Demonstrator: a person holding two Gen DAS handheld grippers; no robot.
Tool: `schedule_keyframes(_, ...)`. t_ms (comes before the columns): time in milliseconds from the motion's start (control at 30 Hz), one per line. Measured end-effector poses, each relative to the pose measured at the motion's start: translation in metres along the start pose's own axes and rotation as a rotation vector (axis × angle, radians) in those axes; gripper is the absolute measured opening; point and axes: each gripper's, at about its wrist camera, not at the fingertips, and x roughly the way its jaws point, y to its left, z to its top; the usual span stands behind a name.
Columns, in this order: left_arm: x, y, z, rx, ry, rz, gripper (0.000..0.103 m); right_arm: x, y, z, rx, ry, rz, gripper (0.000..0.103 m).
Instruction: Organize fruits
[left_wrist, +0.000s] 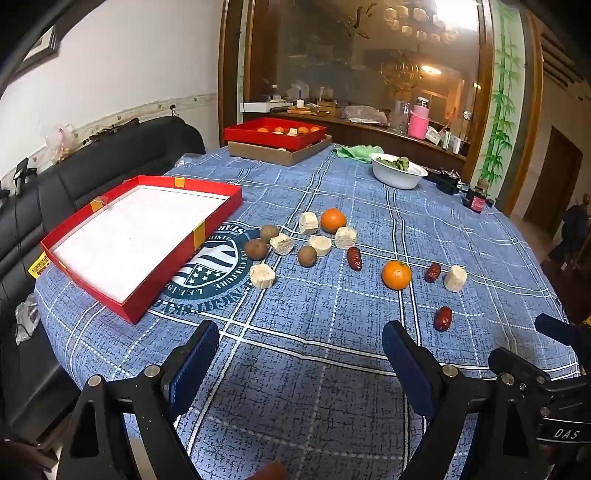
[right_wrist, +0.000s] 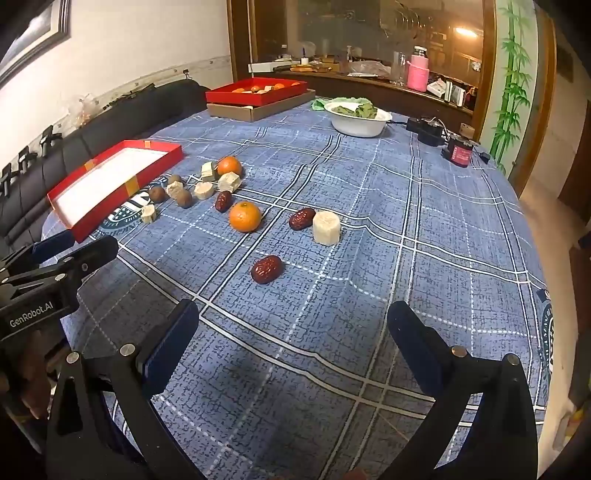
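An empty red box (left_wrist: 140, 236) with a white floor lies on the left of the blue checked tablecloth (left_wrist: 332, 369). Right of it are scattered two oranges (left_wrist: 396, 274) (left_wrist: 333, 220), three brown kiwis (left_wrist: 307, 256), three red dates (left_wrist: 443, 318) and several pale cake-like blocks (left_wrist: 455, 278). My left gripper (left_wrist: 301, 334) hovers open over bare cloth, short of the fruit. My right gripper (right_wrist: 293, 314) is also open, just short of the nearest date (right_wrist: 266, 269), with an orange (right_wrist: 245, 216) and a pale block (right_wrist: 326, 228) beyond. The red box (right_wrist: 110, 184) shows at the left.
At the table's far end a second red box (left_wrist: 275, 133) with oranges sits on a cardboard lid. A white bowl (left_wrist: 398, 171) of greens, a green cloth (left_wrist: 354, 152) and small dark devices (right_wrist: 458, 151) lie far right. A black sofa (left_wrist: 92, 173) lines the left side.
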Motion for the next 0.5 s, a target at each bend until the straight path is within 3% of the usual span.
schedule_keyframes(500, -0.001, 0.004, 0.002, -0.010, -0.007, 0.003, 0.088, 0.004, 0.009, 0.003, -0.041, -0.007, 0.008, 0.103)
